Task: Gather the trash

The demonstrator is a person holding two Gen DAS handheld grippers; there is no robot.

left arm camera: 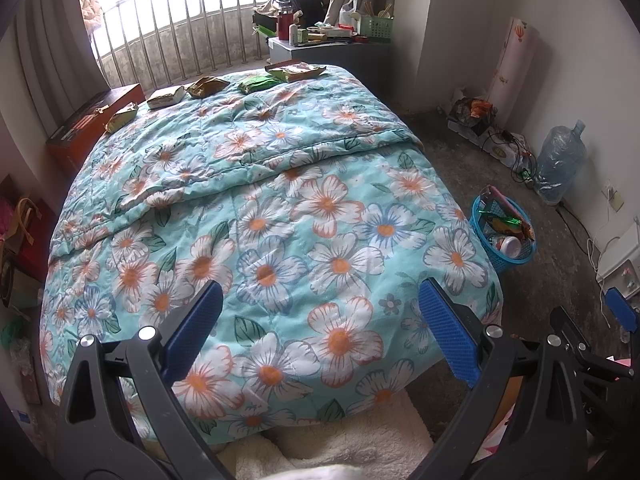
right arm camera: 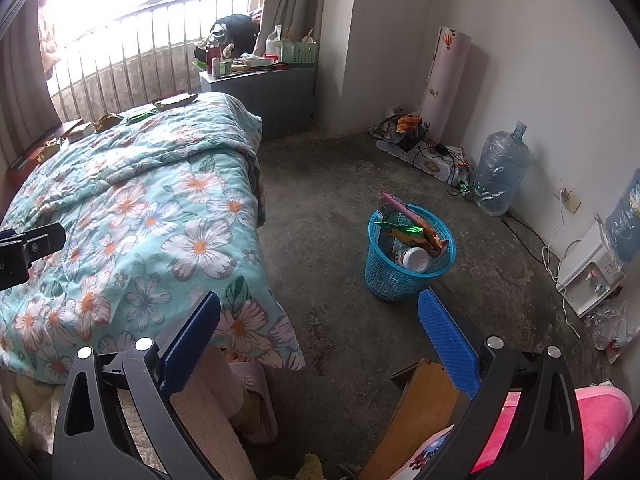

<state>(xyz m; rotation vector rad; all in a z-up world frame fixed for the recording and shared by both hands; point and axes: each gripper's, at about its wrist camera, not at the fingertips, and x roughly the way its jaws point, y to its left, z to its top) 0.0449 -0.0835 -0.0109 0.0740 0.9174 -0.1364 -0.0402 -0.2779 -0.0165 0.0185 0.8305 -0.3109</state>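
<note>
Blue basket stands upright on the floor beside the bed w/ wrappers inside. 5 snack packets lie in a row across the bed's far end. Left gripper and right gripper jaws wide (both empty).

You face a bed under a floral quilt, with a railed window behind it. To your right, a cluttered grey cabinet and a water jug stand by the wall.

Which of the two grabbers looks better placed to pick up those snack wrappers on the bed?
Probably the left gripper: open, pointing straight over the quilt toward the wrappers. The right gripper, also open, faces the floor and blue basket.
</note>
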